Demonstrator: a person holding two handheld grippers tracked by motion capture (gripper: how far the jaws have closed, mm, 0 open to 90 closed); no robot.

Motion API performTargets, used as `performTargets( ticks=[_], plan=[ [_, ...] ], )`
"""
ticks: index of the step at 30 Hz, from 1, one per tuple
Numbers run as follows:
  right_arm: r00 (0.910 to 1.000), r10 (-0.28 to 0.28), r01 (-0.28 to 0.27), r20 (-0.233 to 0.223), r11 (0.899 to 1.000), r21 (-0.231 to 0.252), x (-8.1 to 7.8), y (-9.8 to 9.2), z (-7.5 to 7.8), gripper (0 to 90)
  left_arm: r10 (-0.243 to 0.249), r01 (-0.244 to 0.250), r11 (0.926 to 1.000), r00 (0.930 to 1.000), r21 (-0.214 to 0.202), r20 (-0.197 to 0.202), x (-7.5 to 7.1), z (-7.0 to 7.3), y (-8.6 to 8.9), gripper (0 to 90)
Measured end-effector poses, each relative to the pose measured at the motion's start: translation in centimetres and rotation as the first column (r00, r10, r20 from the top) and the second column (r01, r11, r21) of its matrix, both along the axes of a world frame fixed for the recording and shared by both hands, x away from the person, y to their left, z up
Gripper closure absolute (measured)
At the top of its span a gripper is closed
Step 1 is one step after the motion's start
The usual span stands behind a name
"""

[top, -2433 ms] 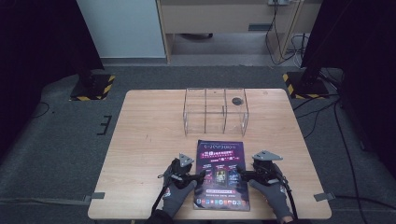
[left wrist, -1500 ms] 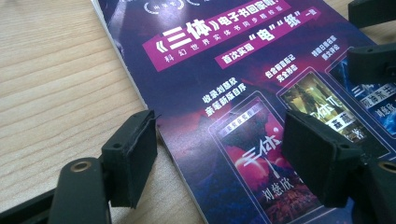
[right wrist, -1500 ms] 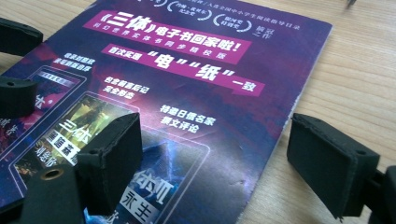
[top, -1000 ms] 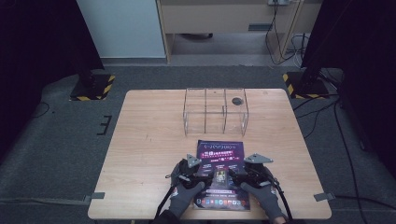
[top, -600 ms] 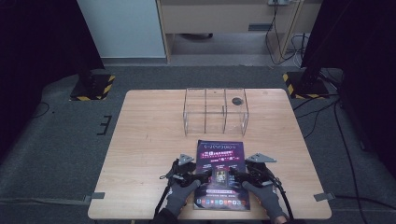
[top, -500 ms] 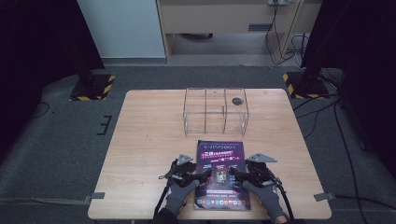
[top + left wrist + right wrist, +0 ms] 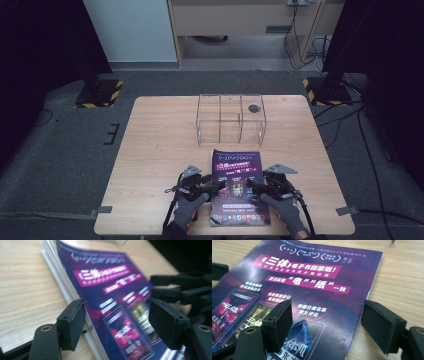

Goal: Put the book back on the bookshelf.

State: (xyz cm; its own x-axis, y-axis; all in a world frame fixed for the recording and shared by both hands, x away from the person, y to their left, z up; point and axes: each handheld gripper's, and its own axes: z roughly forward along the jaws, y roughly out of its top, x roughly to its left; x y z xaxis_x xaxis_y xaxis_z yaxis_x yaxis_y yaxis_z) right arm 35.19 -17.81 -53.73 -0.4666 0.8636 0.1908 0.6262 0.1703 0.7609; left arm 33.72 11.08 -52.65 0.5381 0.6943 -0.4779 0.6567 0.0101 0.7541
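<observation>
Carpet, dark grey, covers the floor around the rectangular light wooden table (image 7: 160, 150), with black stands on yellow-and-black striped feet at the far left and right and a pale cabinet front and beige desk behind. Loose cables trail over the floor at the far right.

The clear wire-framed box with three compartments (image 7: 231, 119) stands at the far middle of the table; a small dark round object (image 7: 253, 107) shows at its right-hand compartment, though whether it lies inside or behind cannot be told.

The purple glossy magazine (image 7: 236, 186) lies flat near the table's near edge, between the two hands, just in front of the box. Its cover carries white and pink Chinese print; the headline mentions 三体 and a line below reads "电" "纸" 一致. In the left gripper view its page edges are stacked at the left side.

The left gripper (image 7: 115, 322) straddles the magazine's left edge; its jaws have just been closing, one pad at the page edges, the other above the cover, not yet pinching. The right gripper (image 7: 327, 325) stands unclenched astride the right edge, one jaw over the cover, one over bare wood.
</observation>
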Motion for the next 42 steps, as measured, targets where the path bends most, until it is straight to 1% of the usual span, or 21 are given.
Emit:
performTargets(
  ticks=[1, 3, 4, 7, 9, 11, 12, 14, 20, 22, 25, 27, 28, 29, 31, 33, 36, 37, 40, 41, 42],
  plan=[
    [1.0, 0.0, 0.0, 0.0, 1.0, 0.0, 0.0, 0.0, 0.0, 25.0, -0.009, 0.009, 0.9999, 0.9998, -0.007, 0.016, -0.1, 0.2, -0.1, 31.8],
    [1.0, 0.0, 0.0, 0.001, 1.0, -0.002, 0.0, 0.0, 0.0, 25.0, -0.02, 0.02, 0.9997, 0.9992, 0.015, 0.035, -0.1, 0.4, -0.4, 29.7],
    [1.0, 0.002, -0.002, 0.001, 1.0, -0.004, 0.0, 0.0, 0.0, 25.0, -0.022, 0.022, 0.9996, 0.9989, 0.016, 0.041, -0.2, 0.4, -0.6, 29.7],
    [1.0, 0.0, 0.0, -0.002, 1.0, 0.004, 0.0, -0.1, 0.0, 25.5, -0.02, 0.02, 0.9997, 0.999, -0.014, 0.04, -0.1, 0.4, -0.5, 28.8],
    [1.0, 0.002, -0.002, -0.001, 1.0, 0.005, 0.0, -0.1, 0.0, 25.6, -0.026, 0.028, 0.9992, 0.9982, -0.028, 0.054, -0.1, 0.3, -0.6, 28.6],
    [1.0, 0.003, -0.003, -0.001, 1.0, 0.005, 0.0, -0.1, 0.0, 25.6, -0.021, 0.024, 0.9983, 0.9982, -0.053, 0.056, -0.1, 0.3, -0.8, 28.1],
    [1.0, 0.001, -0.001, 0.0, 1.0, 0.004, 0.0, -0.1, 0.0, 25.8, -0.023, 0.027, 0.9978, 0.9975, -0.06, 0.066, -0.1, 0.3, -0.9, 27.5],
    [1.0, 0.0, 0.0, -0.001, 1.0, 0.004, 0.0, -0.1, 0.0, 25.8, -0.023, 0.027, 0.9982, 0.9968, -0.054, 0.076, -0.1, 0.3, -1.1, 26.9],
    [1.0, -0.005, 0.005, -0.001, 1.0, 0.005, 0.0, -0.2, 0.0, 26.0, 0.035, -0.035, 0.9993, 0.999, -0.01, 0.027, 0.2, -0.4, -1.1, 23.1],
    [1.0, -0.005, 0.005, -0.002, 1.0, 0.007, 0.0, -0.3, 0.0, 26.4, 0.049, -0.049, 0.9986, 0.9986, -0.018, 0.018, 0.3, -0.7, -1.0, 22.7],
    [1.0, -0.004, 0.004, 0.0, 1.0, 0.01, 0.1, -0.4, 0.0, 26.7, 0.052, -0.052, 0.9986, 0.9985, -0.009, 0.017, 0.3, -0.7, -1.0, 23.5],
    [1.0, -0.005, 0.005, 0.0, 1.0, 0.001, 0.0, -0.3, 0.0, 26.7, 0.061, -0.061, 0.9978, 0.9981, 0.024, 0.01, 0.2, -0.7, -1.1, 23.4],
    [1.0, -0.006, 0.006, 0.0, 1.0, -0.004, 0.0, -0.2, 0.0, 26.7, 0.064, -0.064, 0.9959, 0.998, 0.064, 0.008, 0.2, -0.8, -1.2, 23.4],
    [1.0, -0.003, 0.003, 0.002, 1.0, -0.009, 0.0, -0.2, 0.0, 26.7, 0.07, -0.07, 0.9919, 0.9975, 0.106, 0.001, 0.3, -0.9, -1.3, 24.4],
    [1.0, 0.0, 0.0, 0.004, 1.0, -0.016, 0.0, -0.2, 0.0, 26.7, 0.077, -0.074, 0.9875, 0.997, 0.139, -0.013, 0.3, -1.2, -1.6, 24.6],
    [1.0, 0.0, 0.0, 0.007, 1.0, -0.021, 0.0, -0.1, 0.0, 26.7, 0.08, -0.077, 0.9852, 0.9967, 0.153, -0.011, 0.3, -1.1, -1.7, 25.4],
    [1.0, 0.001, -0.001, 0.008, 1.0, -0.023, 0.0, -0.1, 0.0, 26.7, 0.082, -0.079, 0.9786, 0.9967, 0.19, -0.004, 0.2, -1.0, -2.0, 26.3],
    [1.0, 0.001, -0.001, 0.008, 1.0, -0.023, 0.0, -0.1, 0.0, 26.7, 0.084, -0.083, 0.9745, 0.9964, 0.209, 0.003, 0.2, -0.9, -2.1, 26.2],
    [0.9999, 0.005, -0.004, 0.009, 1.0, -0.03, -0.1, -0.1, 0.0, 26.6, 0.142, -0.147, 0.9487, 0.9891, 0.28, 0.039, 0.3, -0.8, -2.4, 24.1],
    [0.9999, 0.006, -0.005, 0.01, 0.999, -0.033, -0.1, -0.1, 0.0, 26.6, 0.15, -0.155, 0.9441, 0.9879, 0.291, 0.041, 0.4, -0.8, -2.5, 23.1],
    [0.9999, 0.006, -0.005, 0.01, 0.999, -0.032, -0.1, -0.1, 0.0, 26.6, 0.156, -0.16, 0.9429, 0.9871, 0.292, 0.037, 0.4, -0.8, -2.6, 22.0]
  ],
)
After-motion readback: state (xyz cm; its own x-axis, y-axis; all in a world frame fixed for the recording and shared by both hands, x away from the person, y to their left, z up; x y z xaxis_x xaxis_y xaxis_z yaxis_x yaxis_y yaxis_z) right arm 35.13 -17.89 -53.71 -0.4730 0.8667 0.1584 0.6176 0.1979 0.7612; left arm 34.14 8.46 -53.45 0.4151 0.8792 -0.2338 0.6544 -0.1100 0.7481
